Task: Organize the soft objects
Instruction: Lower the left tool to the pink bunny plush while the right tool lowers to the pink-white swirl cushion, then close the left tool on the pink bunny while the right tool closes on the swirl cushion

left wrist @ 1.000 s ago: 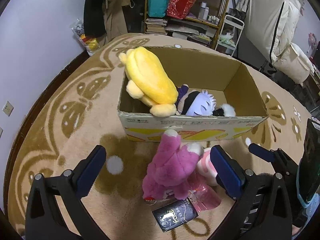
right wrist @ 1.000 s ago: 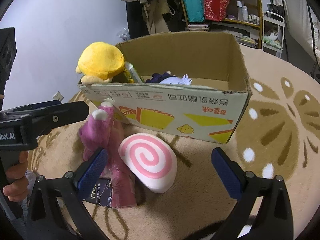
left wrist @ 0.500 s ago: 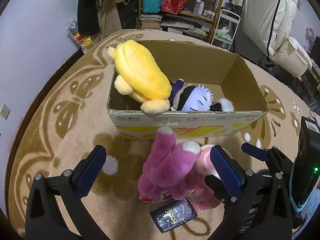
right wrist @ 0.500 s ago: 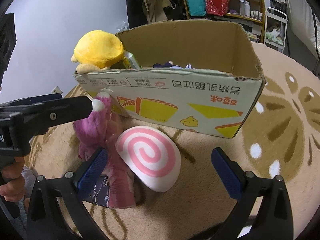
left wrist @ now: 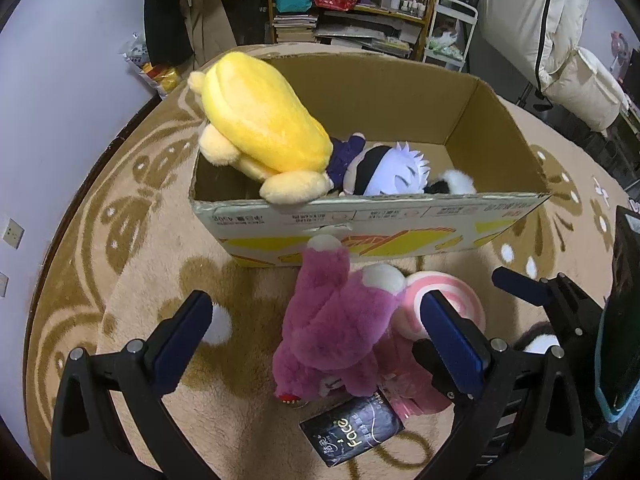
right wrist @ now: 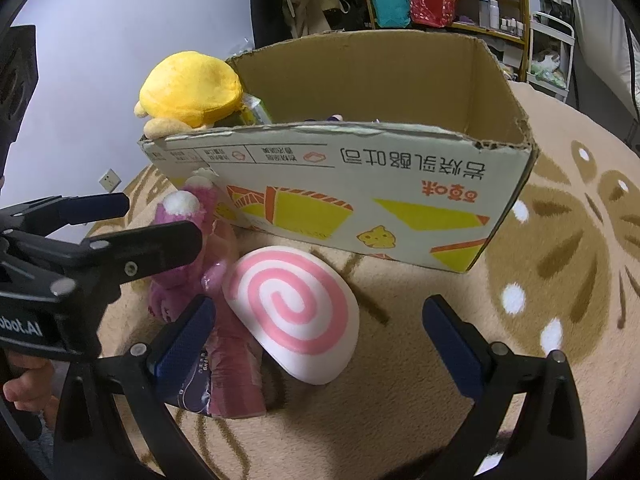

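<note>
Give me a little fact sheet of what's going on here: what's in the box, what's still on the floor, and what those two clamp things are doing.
In box: yellow plush, leaning over the cardboard box rim; white-haired doll lying beside it
On carpet: pink plush bear, pink-swirl cushion, dark packet, all in front of the box
Left gripper: open, holding nothing, above the bear
Right gripper: open, holding nothing, facing the cushion
Setting: patterned beige rug
</note>
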A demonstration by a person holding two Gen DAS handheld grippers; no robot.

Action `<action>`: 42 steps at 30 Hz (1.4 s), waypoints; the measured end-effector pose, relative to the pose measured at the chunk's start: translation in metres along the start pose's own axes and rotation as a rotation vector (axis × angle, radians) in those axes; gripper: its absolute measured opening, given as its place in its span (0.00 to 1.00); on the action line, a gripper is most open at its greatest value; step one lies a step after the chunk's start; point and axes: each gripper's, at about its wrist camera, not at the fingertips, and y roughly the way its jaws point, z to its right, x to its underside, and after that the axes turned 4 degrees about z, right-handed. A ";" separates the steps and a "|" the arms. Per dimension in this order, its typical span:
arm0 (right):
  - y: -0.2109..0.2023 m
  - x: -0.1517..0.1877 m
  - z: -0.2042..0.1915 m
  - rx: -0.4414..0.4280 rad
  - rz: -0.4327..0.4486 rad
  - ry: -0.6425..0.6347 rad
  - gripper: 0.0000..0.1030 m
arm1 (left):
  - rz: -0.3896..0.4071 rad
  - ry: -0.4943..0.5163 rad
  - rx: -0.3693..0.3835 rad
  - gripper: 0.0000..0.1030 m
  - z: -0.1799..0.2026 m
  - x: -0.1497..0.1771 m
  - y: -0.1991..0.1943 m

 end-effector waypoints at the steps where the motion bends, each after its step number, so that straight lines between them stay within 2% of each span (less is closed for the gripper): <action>1: 0.001 0.000 0.000 0.002 -0.001 0.000 1.00 | -0.006 -0.002 -0.001 1.00 0.000 0.000 0.002; 25: 0.009 0.003 0.000 0.024 -0.019 0.001 1.00 | -0.065 -0.043 -0.070 1.00 -0.013 0.004 0.024; 32: 0.011 0.002 0.003 -0.011 -0.023 0.016 1.00 | -0.062 -0.058 -0.078 1.00 -0.016 0.004 0.024; 35: 0.013 0.002 0.007 -0.077 -0.039 0.051 0.83 | -0.060 -0.060 -0.073 0.99 -0.017 0.005 0.024; 37: 0.014 0.002 0.008 -0.107 -0.045 0.072 0.73 | -0.057 -0.061 -0.064 0.92 -0.017 0.006 0.024; 39: 0.013 0.003 0.007 -0.121 -0.043 0.069 0.59 | -0.060 -0.069 -0.036 0.77 -0.018 0.006 0.025; 40: 0.012 0.002 0.005 -0.115 -0.038 0.059 0.58 | -0.064 -0.075 -0.020 0.75 -0.018 0.007 0.026; 42: 0.010 0.003 0.002 -0.100 -0.027 0.037 0.53 | -0.066 -0.079 0.004 0.54 -0.018 0.008 0.027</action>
